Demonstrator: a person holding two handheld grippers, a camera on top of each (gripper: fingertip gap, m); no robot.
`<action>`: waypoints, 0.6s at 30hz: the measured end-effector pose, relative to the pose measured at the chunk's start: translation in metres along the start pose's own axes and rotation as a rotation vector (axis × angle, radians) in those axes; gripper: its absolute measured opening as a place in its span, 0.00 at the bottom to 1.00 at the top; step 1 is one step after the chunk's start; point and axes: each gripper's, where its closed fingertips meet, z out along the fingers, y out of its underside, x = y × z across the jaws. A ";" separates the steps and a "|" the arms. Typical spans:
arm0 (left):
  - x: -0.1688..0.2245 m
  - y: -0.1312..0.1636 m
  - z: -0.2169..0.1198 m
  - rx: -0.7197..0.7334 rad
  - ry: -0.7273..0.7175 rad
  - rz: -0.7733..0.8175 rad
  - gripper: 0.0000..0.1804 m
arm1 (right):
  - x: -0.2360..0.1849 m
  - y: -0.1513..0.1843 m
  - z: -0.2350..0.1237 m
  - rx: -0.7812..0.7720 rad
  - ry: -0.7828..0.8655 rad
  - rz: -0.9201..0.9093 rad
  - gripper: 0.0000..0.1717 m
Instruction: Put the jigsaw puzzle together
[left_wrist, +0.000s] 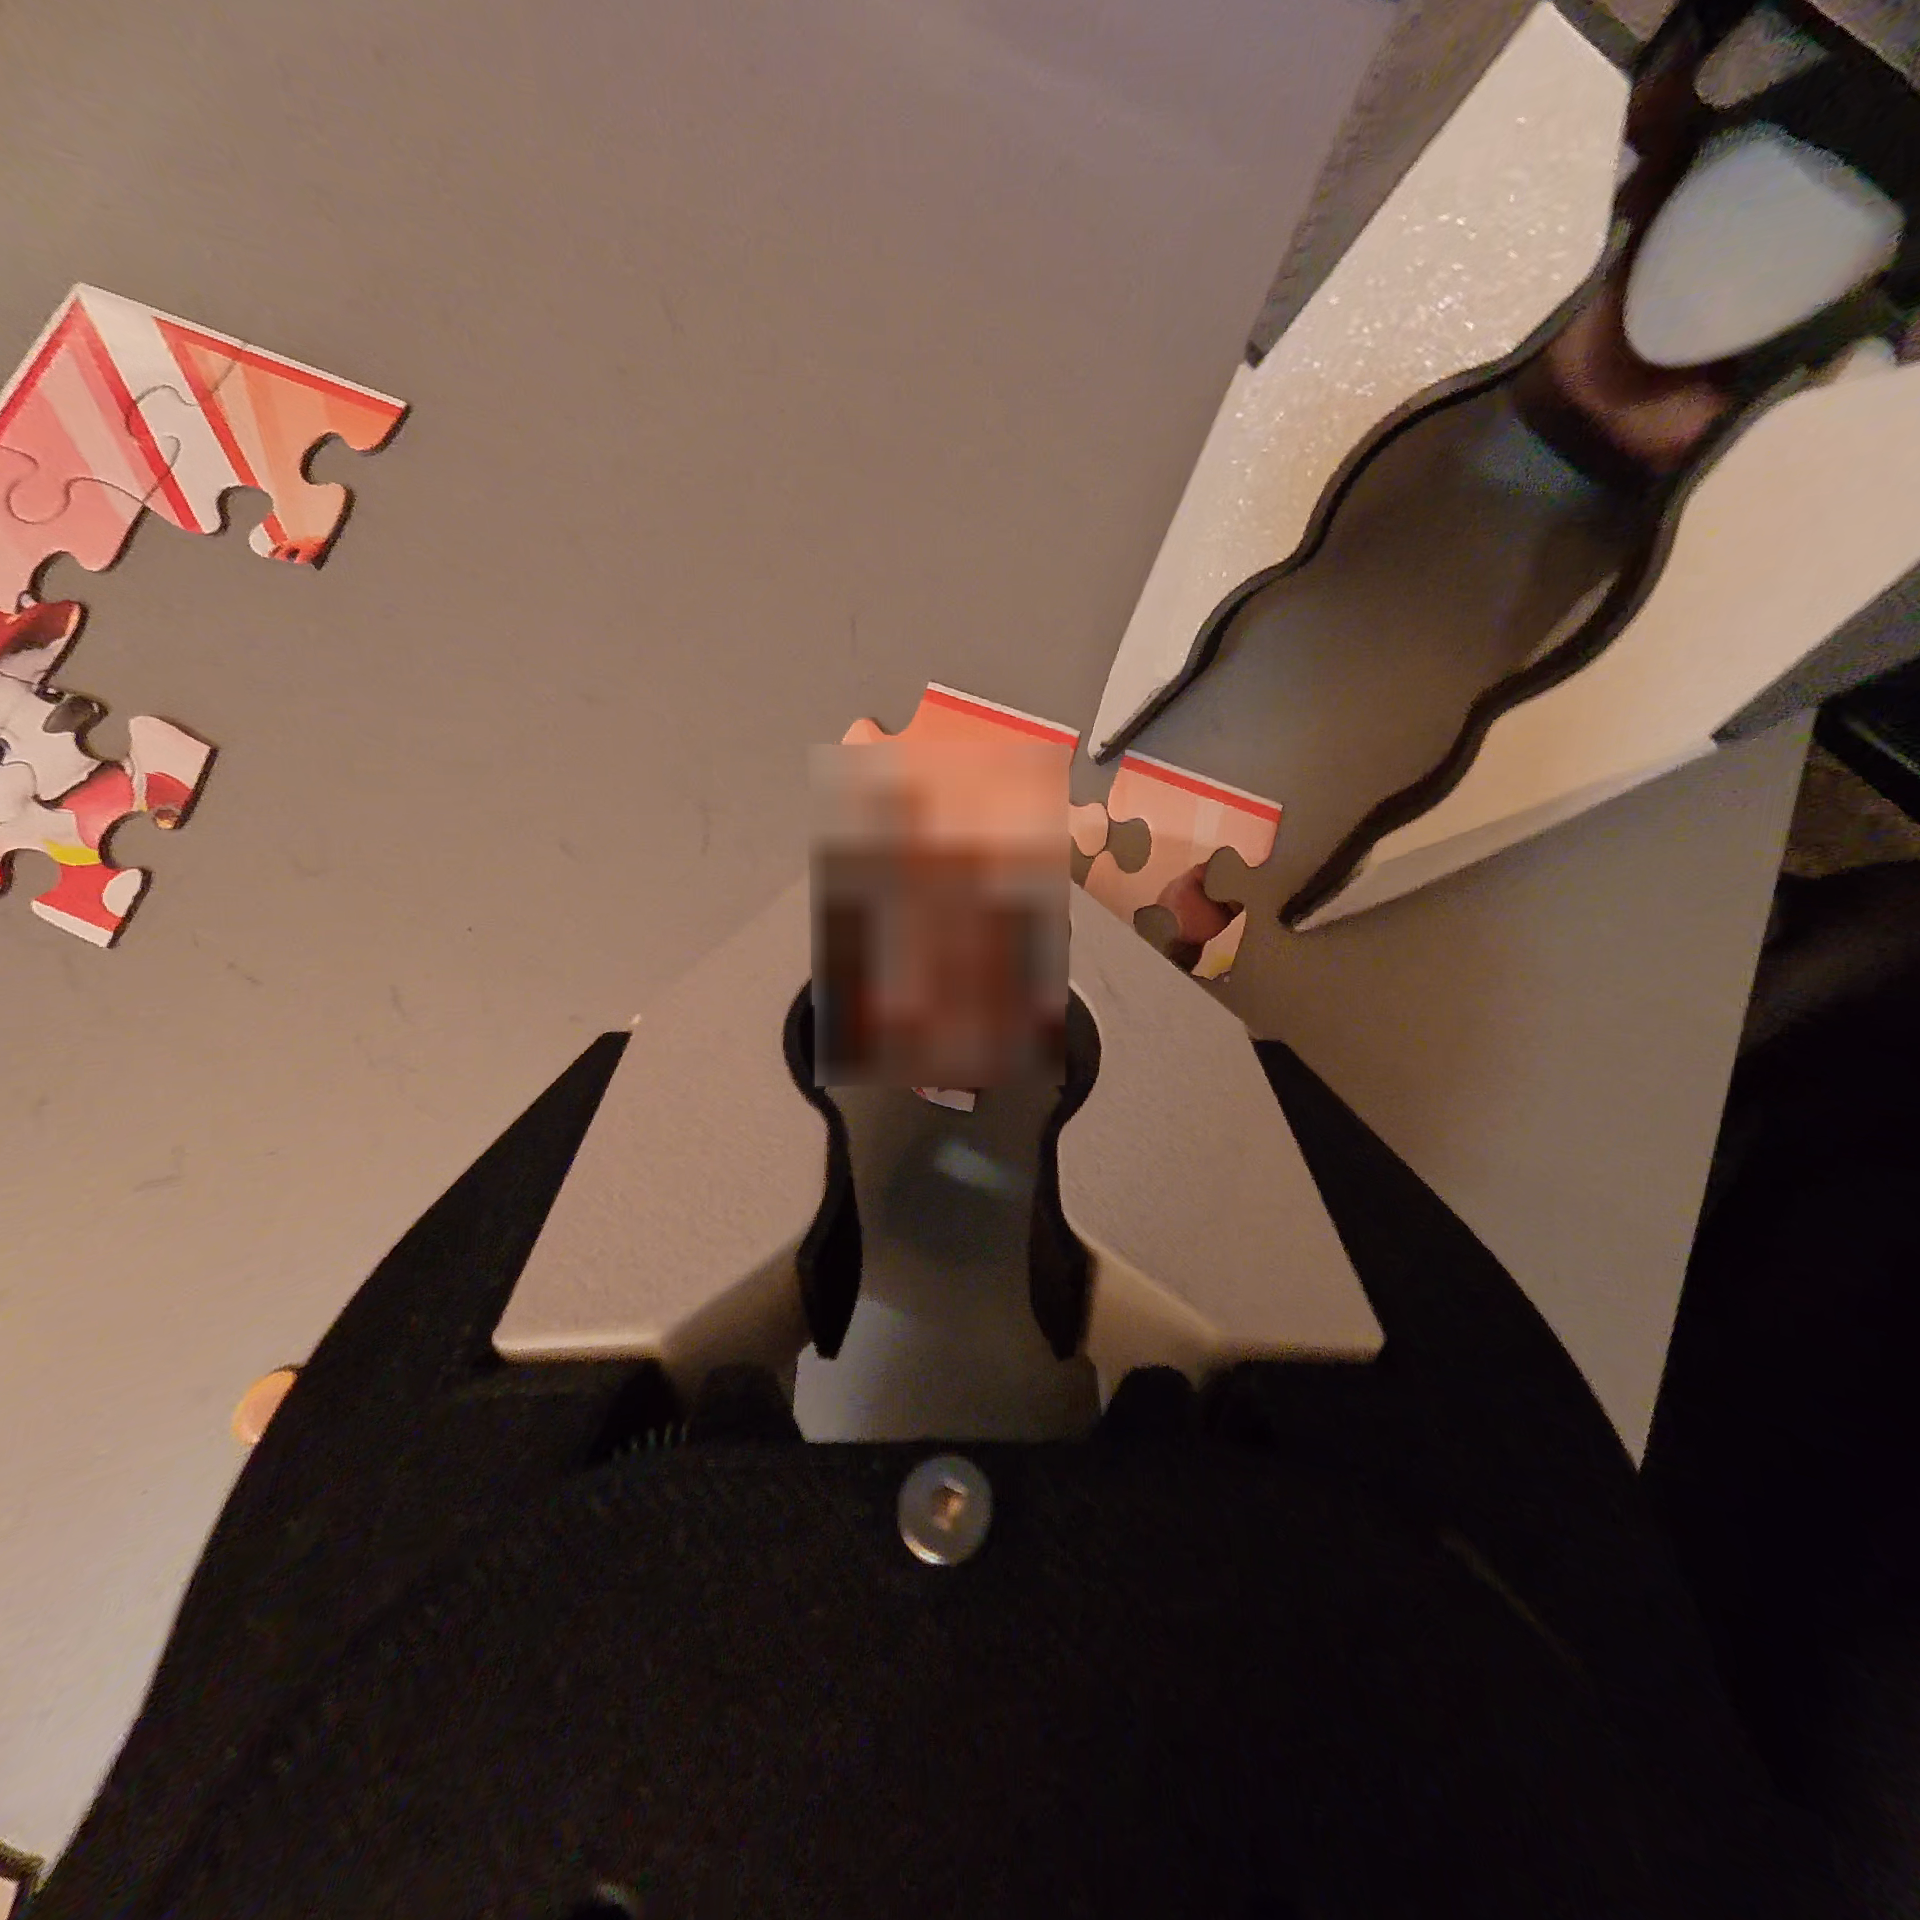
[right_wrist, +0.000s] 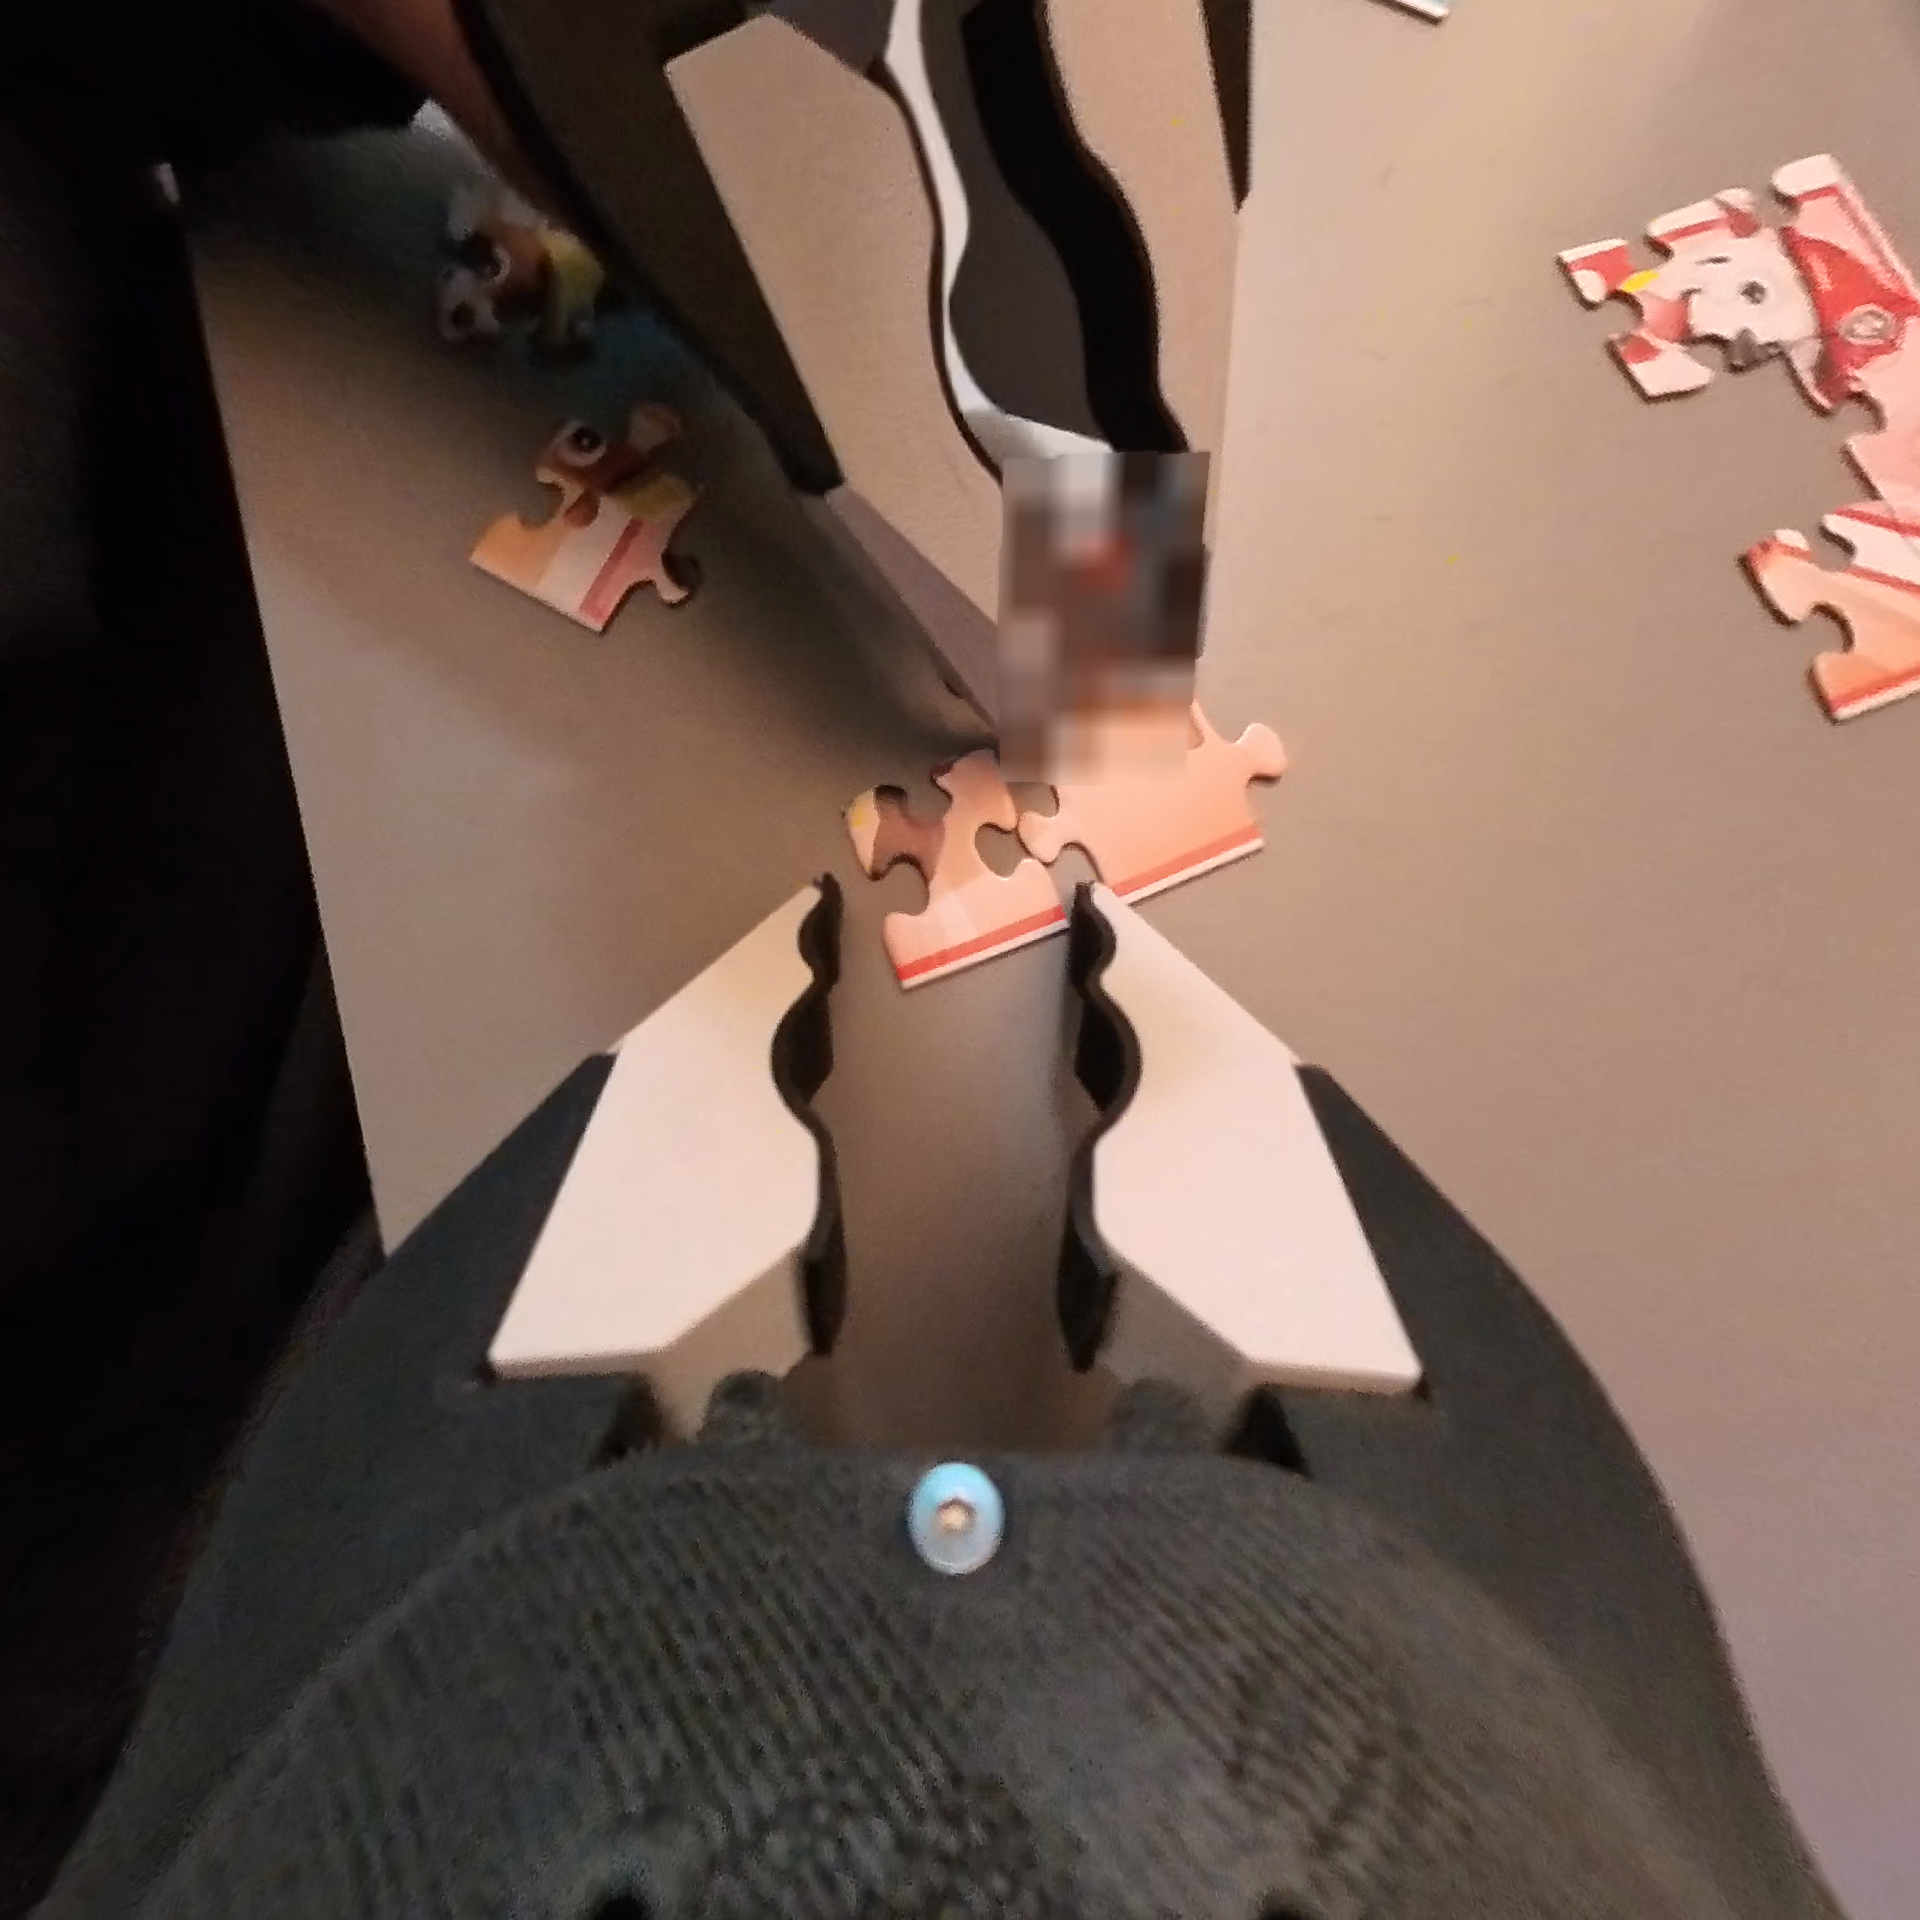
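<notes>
Left wrist view: two grippers meet over jigsaw pieces on a grey table.
The left gripper closes on an orange edge piece, partly under a blur patch. The right gripper stands released beside the neighbouring piece. An assembled cluster lies well apart.

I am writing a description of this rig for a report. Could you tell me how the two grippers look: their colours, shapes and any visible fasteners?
Both match. The left gripper and right gripper each have a black, textured body, two white wedge-shaped fingers lined with wavy black pads, and one screw centred on the body. No cables or sleeves show.
</notes>
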 end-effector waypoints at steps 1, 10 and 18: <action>0.001 0.000 0.000 0.000 0.010 -0.001 0.16 | 0.001 0.001 0.000 -0.015 -0.020 -0.022 0.24; 0.004 0.001 -0.001 0.009 0.031 -0.006 0.15 | 0.000 0.000 0.000 -0.012 -0.082 -0.048 0.13; 0.004 0.002 -0.001 0.004 0.024 0.005 0.16 | -0.006 0.001 -0.001 0.047 -0.014 0.018 0.13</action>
